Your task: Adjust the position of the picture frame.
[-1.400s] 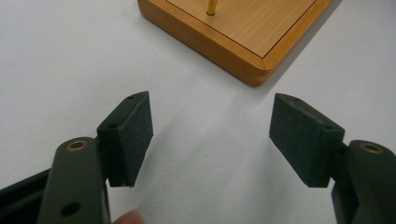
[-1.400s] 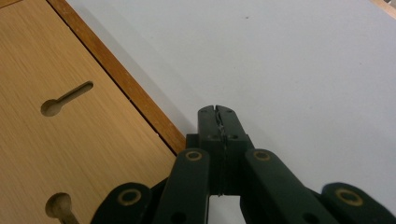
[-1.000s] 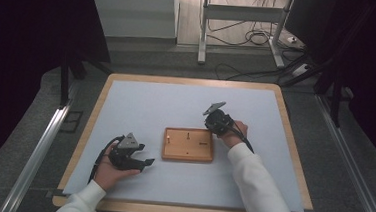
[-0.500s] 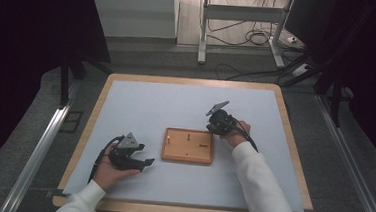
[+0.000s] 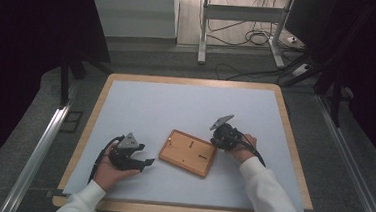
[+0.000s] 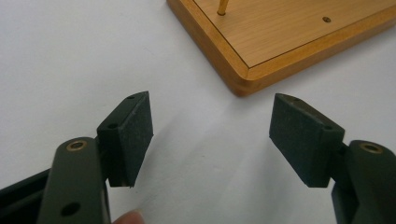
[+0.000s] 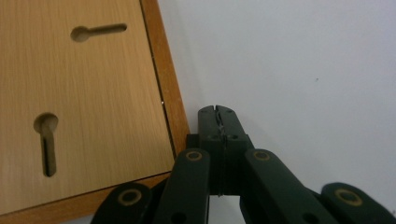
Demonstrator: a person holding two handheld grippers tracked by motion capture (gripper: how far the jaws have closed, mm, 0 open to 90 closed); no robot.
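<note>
You are working in a lab or test room: beyond your right gripper (image 5: pixel 222 136) the wood-framed table (image 5: pixel 192 81) gives way to grey carpet (image 5: pixel 144 58), loose cables (image 5: pixel 253 38) (coiled round a metal stand (image 5: pixel 242 14)) and black curtains (image 5: pixel 25 39) to either side.

white long sleeves on both arms, matte black left gripper (image 5: pixel 144 161) and right gripper (image 5: pixel 216 138), grey three-cornered plates on top, brass-ringed screw holes, black cables trailing back
</note>
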